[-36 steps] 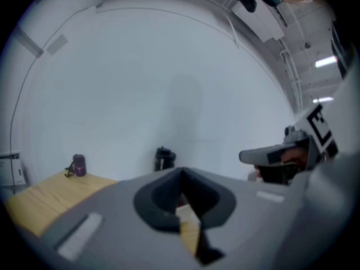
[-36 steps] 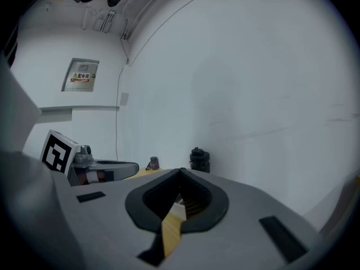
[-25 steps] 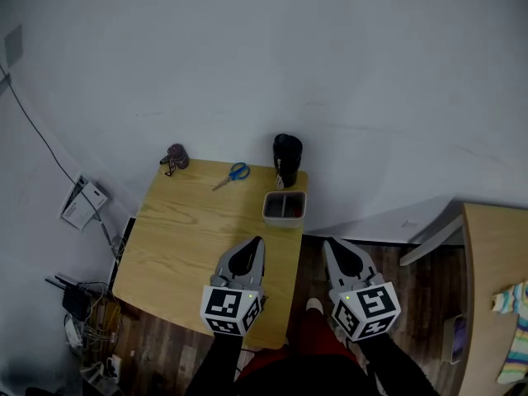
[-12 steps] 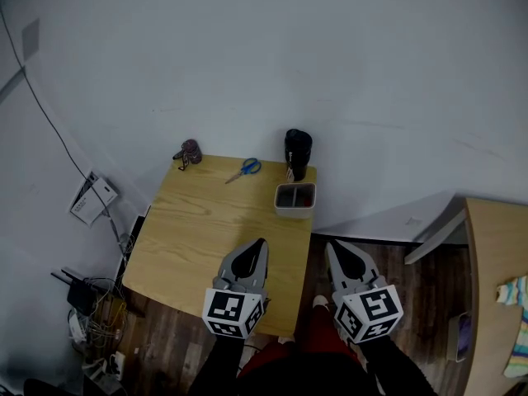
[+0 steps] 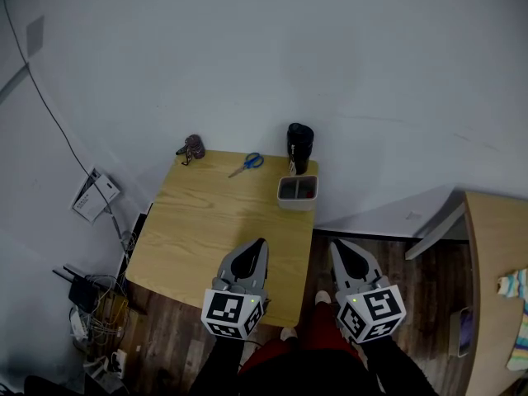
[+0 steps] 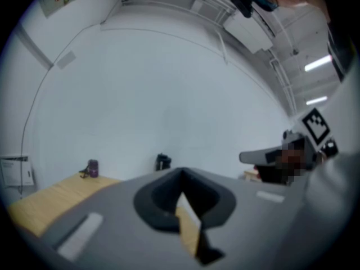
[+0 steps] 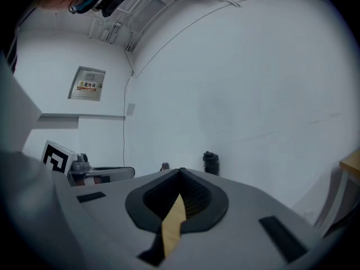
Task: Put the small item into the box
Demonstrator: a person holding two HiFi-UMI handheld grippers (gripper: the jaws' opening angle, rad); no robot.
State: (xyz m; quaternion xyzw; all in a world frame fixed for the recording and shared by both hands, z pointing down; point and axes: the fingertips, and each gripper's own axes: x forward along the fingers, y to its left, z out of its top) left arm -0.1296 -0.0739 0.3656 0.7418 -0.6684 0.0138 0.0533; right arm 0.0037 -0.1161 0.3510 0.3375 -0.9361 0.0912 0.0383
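Head view, looking steeply down. Both hand-held tools point forward, side by side and level, near the body. The left claw (image 5: pixel 259 243) hovers over the near edge of the table (image 5: pixel 198 221); the right claw (image 5: pixel 336 244) hangs just off the table's near right corner, above the wooden floor (image 5: pixel 404 271). Each claw is pressed together at the tips and holds nothing. At the table's far edge lie, from left to right, a small purple item (image 5: pixel 195 146), blue-handled scissors (image 5: pixel 248 163) and a black cup (image 5: pixel 299 147). The box (image 5: pixel 297 199) sits just in front of the cup, well apart from both claws.
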